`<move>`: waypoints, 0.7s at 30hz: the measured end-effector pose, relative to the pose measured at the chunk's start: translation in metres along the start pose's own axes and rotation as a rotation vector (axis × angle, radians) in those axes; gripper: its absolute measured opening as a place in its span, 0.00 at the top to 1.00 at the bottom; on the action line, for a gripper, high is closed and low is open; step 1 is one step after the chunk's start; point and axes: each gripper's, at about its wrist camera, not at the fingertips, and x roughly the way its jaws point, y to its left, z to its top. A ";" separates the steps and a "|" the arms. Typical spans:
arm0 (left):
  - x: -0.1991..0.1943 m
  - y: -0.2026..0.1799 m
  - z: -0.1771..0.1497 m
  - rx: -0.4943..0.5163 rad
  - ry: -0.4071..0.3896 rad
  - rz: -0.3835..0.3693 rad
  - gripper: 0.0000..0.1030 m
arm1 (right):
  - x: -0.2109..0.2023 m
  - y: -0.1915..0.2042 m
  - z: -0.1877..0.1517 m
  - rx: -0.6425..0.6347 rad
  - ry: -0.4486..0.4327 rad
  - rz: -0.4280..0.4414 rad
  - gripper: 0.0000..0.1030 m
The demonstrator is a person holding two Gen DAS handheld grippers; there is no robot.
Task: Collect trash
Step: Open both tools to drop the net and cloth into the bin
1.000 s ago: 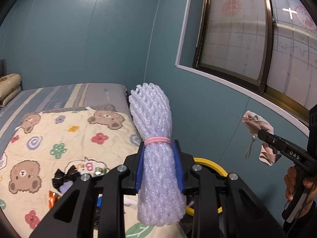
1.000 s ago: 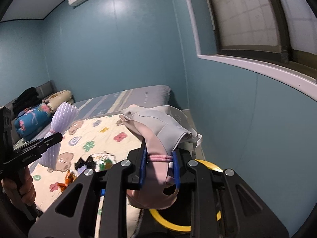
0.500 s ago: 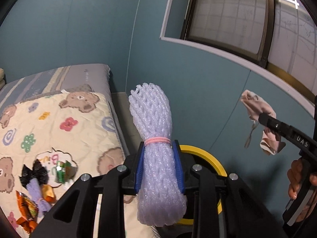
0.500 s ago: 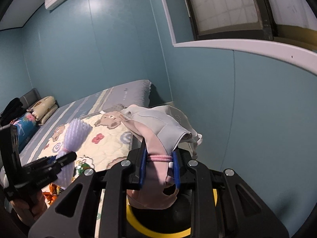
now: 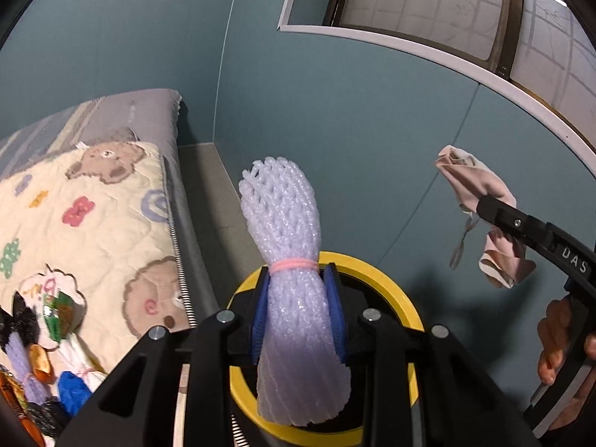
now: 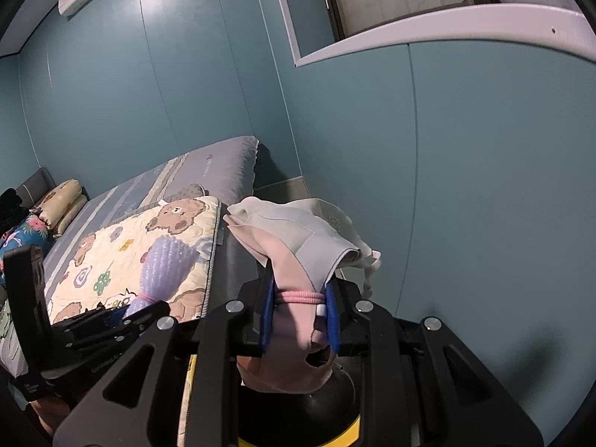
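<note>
Both my grippers tilted down over the yellow-rimmed bin
Left gripper jaws clamp the foam net bundle; right gripper jaws, easing apart, grasp the pink face mask

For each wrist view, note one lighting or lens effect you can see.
Left wrist view: fisheye bends the window frame into a curve, and dark shadows fall on the wall by the yellow-rimmed bin. Right wrist view: a soft glare patch brightens the blue wall; corners vignette black.
</note>
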 end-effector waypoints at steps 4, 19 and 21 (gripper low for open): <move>0.000 0.000 -0.001 0.002 -0.006 0.009 0.58 | 0.001 0.003 -0.004 -0.013 0.006 -0.004 0.71; -0.048 0.033 -0.011 -0.031 -0.079 0.113 0.18 | -0.007 0.011 -0.012 -0.001 0.042 -0.034 0.37; -0.061 0.044 -0.014 -0.047 -0.094 0.130 0.18 | -0.012 0.017 -0.013 -0.003 0.033 -0.024 0.37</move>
